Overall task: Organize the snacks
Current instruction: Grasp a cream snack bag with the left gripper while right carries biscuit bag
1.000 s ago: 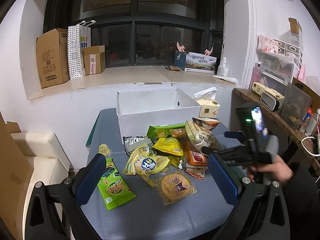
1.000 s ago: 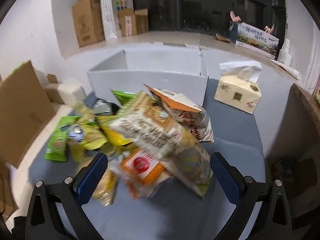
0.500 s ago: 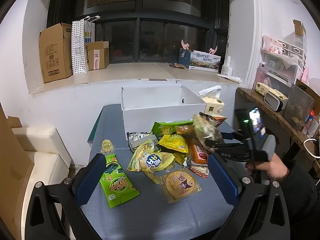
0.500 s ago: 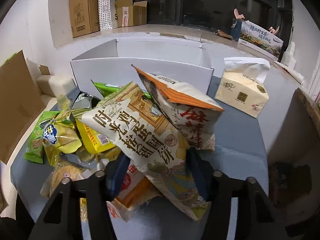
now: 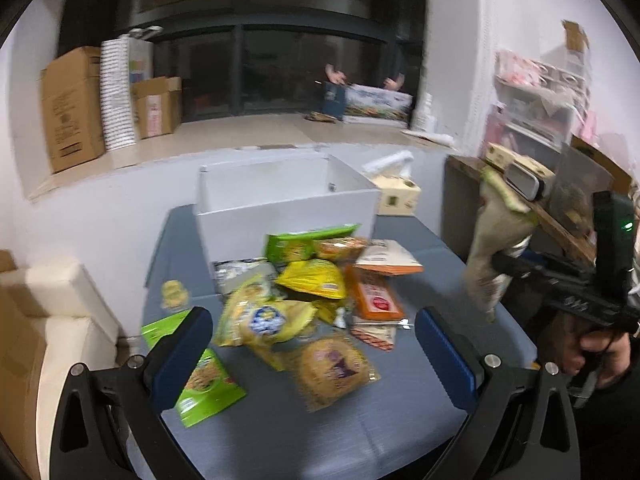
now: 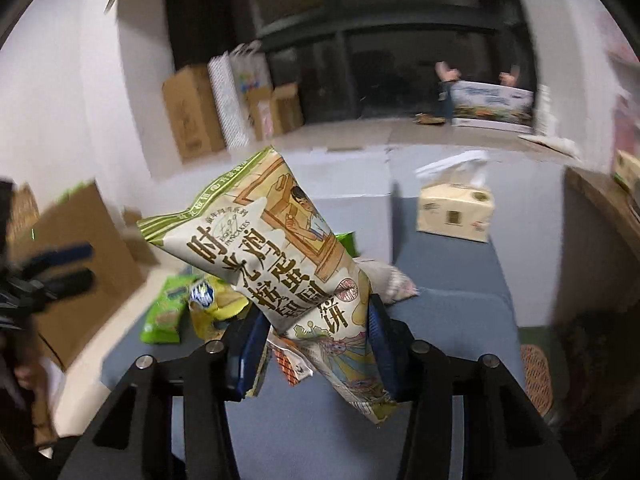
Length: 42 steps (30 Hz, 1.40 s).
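Glossy plastic snack bags lie on matt grey cloth, beside a smooth white cardboard box.

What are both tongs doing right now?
Left tongs: open, nothing between them, above the snack pile.
Right tongs: closing on the egg pancake snack bag, lifted clear of the table.

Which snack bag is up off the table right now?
The cream egg-pancake bag, clamped in the right tongs; every other packet lies on the table.
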Each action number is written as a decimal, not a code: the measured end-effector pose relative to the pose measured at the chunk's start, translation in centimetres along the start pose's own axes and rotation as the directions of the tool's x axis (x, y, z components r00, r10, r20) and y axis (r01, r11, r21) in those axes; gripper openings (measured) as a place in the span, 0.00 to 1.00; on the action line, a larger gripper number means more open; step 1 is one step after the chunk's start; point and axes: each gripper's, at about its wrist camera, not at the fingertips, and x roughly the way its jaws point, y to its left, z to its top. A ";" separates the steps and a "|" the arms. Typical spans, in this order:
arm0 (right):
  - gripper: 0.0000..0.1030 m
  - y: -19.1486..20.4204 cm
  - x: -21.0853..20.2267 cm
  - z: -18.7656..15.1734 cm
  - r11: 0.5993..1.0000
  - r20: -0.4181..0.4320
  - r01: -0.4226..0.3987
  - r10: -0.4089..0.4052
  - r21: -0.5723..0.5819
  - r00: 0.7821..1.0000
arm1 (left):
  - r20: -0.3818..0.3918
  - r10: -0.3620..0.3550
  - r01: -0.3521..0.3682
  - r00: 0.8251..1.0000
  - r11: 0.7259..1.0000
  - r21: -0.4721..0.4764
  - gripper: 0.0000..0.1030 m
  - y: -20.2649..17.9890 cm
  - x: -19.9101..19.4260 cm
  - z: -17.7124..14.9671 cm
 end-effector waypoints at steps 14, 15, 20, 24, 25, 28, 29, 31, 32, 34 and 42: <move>0.50 -4.4 -5.9 -2.3 0.986 0.094 0.010 -0.025 0.166 0.995 | -0.274 -0.067 0.112 0.959 0.982 0.153 1.00 -10.4 16.3 5.5; 0.50 -4.5 -6.0 -2.4 0.986 0.095 0.012 -0.029 0.168 0.995 | -0.294 -0.055 0.104 0.954 0.983 0.151 1.00 -10.7 17.5 5.7; 0.50 -5.1 -6.6 -2.7 0.984 0.107 0.006 -0.026 0.180 0.994 | -0.391 -0.054 0.107 0.919 0.988 0.114 0.98 -10.9 22.1 5.7; 0.50 -5.2 -6.4 -2.9 0.979 0.102 0.004 -0.026 0.206 0.994 | -0.425 -0.071 0.123 0.902 0.988 0.096 0.56 -10.3 23.6 5.2; 0.50 -5.3 -6.3 -2.9 0.977 0.097 0.002 -0.023 0.211 0.995 | -0.422 -0.094 0.141 0.902 0.987 0.082 0.51 -10.0 23.4 5.1; 0.50 -5.3 -6.2 -3.0 0.977 0.091 -0.001 -0.019 0.215 0.996 | -0.388 -0.116 0.164 0.914 0.982 0.093 0.47 -9.7 21.7 4.9; 0.50 -5.3 -6.2 -3.0 0.977 0.092 -0.003 -0.017 0.213 0.996 | -0.359 -0.130 0.175 0.924 0.980 0.096 0.46 -9.5 20.3 4.8; 0.50 -5.1 -6.1 -2.9 0.978 0.093 -0.003 -0.017 0.208 0.996 | -0.308 -0.154 0.189 0.939 0.978 0.086 0.45 -9.0 18.1 4.8; 0.50 -5.1 -6.1 -2.9 0.979 0.093 -0.005 -0.015 0.205 0.996 | -0.278 -0.167 0.196 0.946 0.977 0.081 0.45 -8.6 16.7 4.7; 0.50 -4.9 -5.7 -2.8 0.980 0.088 -0.008 -0.010 0.200 0.996 | -0.215 -0.204 0.223 0.955 0.972 0.068 0.45 -7.6 13.8 4.4; 0.50 -3.9 -2.5 -0.8 0.976 0.057 -0.068 0.057 0.206 0.997 | 0.081 -0.149 0.150 0.986 0.989 -0.013 0.43 -1.1 4.6 5.9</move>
